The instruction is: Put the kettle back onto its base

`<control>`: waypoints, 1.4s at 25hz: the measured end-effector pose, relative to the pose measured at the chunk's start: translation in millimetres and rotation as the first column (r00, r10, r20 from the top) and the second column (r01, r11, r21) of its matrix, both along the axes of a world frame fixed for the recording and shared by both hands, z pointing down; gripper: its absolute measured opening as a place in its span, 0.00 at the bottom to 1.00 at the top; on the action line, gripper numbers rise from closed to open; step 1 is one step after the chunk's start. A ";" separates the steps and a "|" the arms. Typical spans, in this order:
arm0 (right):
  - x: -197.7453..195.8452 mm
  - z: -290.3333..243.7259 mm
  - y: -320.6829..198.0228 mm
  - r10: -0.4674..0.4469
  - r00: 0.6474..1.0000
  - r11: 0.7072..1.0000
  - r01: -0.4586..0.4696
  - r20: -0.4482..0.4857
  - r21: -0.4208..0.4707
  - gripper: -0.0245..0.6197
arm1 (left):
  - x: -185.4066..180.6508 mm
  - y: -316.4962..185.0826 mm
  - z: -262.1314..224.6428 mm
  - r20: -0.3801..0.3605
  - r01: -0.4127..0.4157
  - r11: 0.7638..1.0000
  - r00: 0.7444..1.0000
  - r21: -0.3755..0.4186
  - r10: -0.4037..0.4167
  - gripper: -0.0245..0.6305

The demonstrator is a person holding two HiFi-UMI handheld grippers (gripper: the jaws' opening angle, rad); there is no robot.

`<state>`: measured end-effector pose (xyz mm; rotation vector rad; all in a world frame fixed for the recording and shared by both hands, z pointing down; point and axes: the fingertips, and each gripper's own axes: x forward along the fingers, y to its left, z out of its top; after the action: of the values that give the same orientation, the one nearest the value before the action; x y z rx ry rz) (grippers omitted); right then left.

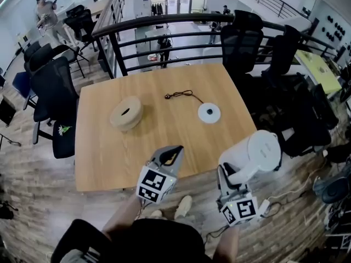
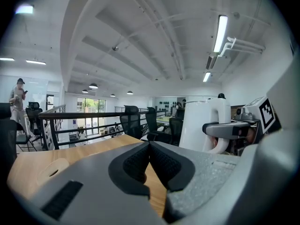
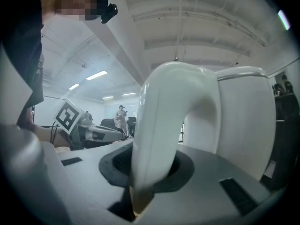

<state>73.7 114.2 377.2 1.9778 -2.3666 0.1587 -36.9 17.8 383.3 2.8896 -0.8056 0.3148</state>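
Wood table (image 1: 109, 158) — right gripper's (image 1: 229, 174) fingers (image 3: 185, 170) clamp glossy kettle's (image 1: 258, 155) curved handle (image 3: 159, 125); left gripper's (image 1: 175, 151) fingers (image 2: 136, 163) touching.

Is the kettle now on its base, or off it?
Off. The right tool holds the kettle by its handle, well apart from the base, which lies bare on the table.

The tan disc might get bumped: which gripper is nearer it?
Left. The left gripper is over the table's near edge, diagonally right of the tan disc. The right gripper, shut on the kettle's handle, is farther right, beyond the table's corner.
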 end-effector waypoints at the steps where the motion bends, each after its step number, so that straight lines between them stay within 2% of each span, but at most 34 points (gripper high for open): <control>1: 3.9 -0.3 -4.1 -0.007 1.000 1.000 0.007 0.002 0.000 0.14 | 4.2 -3.0 0.6 0.001 0.005 1.000 1.000 -0.001 -0.005 0.04; 15: 66.6 5.4 -44.6 -0.104 0.995 0.995 0.104 0.007 -0.002 0.14 | 66.2 -36.4 9.5 0.020 0.079 0.997 0.997 -0.013 -0.079 0.04; 22: 84.8 10.8 -61.4 -0.189 0.982 0.982 0.189 -0.013 -0.001 0.14 | 86.6 -49.3 15.1 0.024 0.132 0.991 0.991 -0.010 -0.132 0.04; 35: 88.5 23.5 -126.4 -0.305 0.952 0.952 0.306 -0.032 0.016 0.14 | 87.5 -97.2 26.7 0.047 0.217 0.976 0.975 -0.010 -0.216 0.04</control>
<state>162.2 -12.2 400.7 1.5792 -2.6242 0.0907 50.6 -79.4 410.0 2.7551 -1.1094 0.3617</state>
